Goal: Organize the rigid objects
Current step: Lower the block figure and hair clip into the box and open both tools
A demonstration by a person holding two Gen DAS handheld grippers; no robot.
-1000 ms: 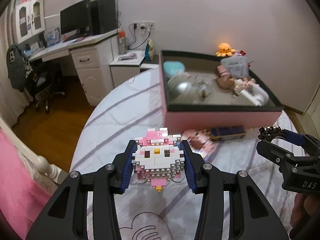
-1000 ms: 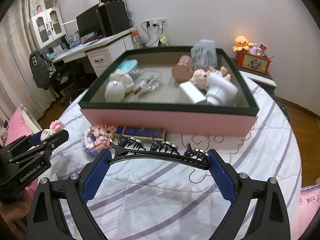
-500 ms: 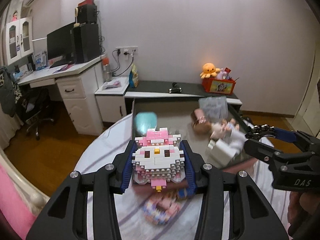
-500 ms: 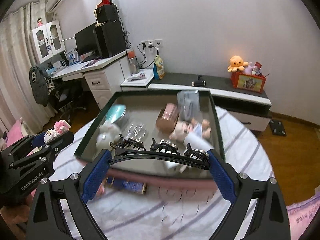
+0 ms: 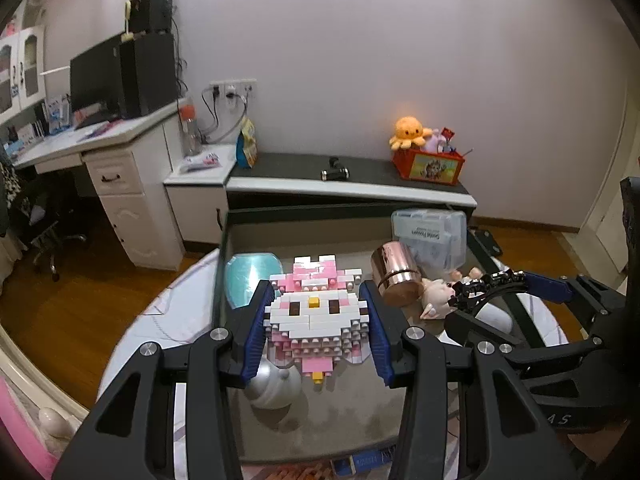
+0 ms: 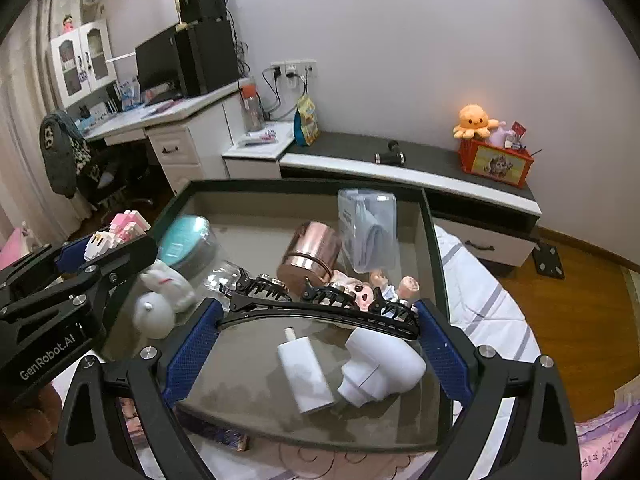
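My left gripper [image 5: 316, 330] is shut on a pink and white brick-built cat figure [image 5: 316, 316] and holds it in the air over the near left part of the pink storage box [image 5: 304, 212]. The figure also shows in the right wrist view [image 6: 116, 232]. My right gripper [image 6: 316, 340] is shut on a black hair band with claw clips [image 6: 320, 304], held across the fingers above the box [image 6: 434, 264]. It shows in the left wrist view too [image 5: 488, 284].
The box holds a copper cup [image 6: 310, 256], a clear case [image 6: 368, 232], a teal round case [image 6: 186, 236], a small doll [image 6: 368, 290], a white charger [image 6: 306, 376], a white dryer-like thing [image 6: 380, 364] and a silver ball [image 5: 272, 388]. A blue box [image 5: 360, 462] lies on the bed before it.
Both grippers have risen and moved forward from the bed in front of the box to above the box's inside. Each still holds its object.
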